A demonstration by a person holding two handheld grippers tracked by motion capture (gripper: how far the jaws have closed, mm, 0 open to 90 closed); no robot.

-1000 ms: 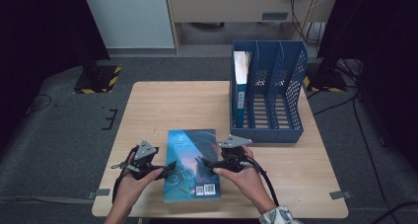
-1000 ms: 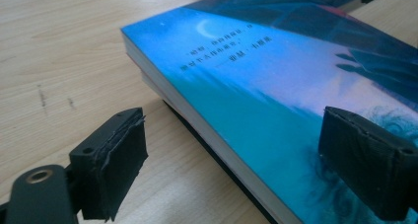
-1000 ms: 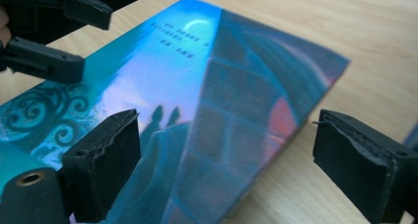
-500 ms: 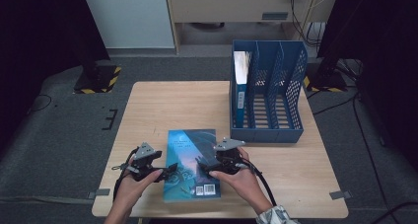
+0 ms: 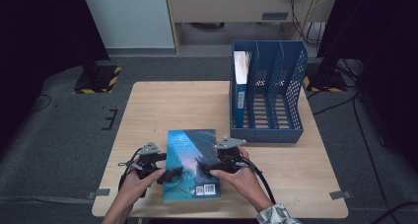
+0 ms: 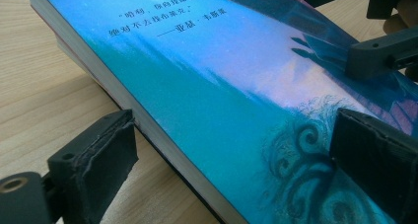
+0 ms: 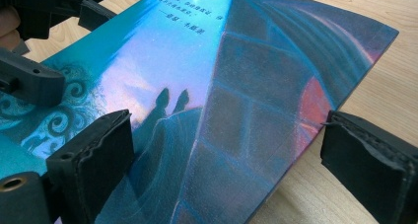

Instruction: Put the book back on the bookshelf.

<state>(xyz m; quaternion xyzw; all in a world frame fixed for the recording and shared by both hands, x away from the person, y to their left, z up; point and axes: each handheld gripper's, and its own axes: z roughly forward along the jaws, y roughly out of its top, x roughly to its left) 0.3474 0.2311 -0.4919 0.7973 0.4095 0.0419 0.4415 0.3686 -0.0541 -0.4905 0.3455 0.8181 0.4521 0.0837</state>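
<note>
- Overhead light is falling evenly on the table; the surrounding room is sitting dim.
- Glare is washing the book cover; near jaws are blurring.

I see two black grippers. The left gripper is chunky and black, with a small grey three-cornered plate on top at about 11 o'clock from its tips. The right gripper looks the same, with its grey plate at about 2 o'clock. A thin black cable loops off each one. Up close in the left gripper view, my left gripper has two thick black pads with rough, wavy edges and a brass-coloured screw hole at 8 o'clock. The right wrist wears a patterned grey-and-white sleeve.
</note>
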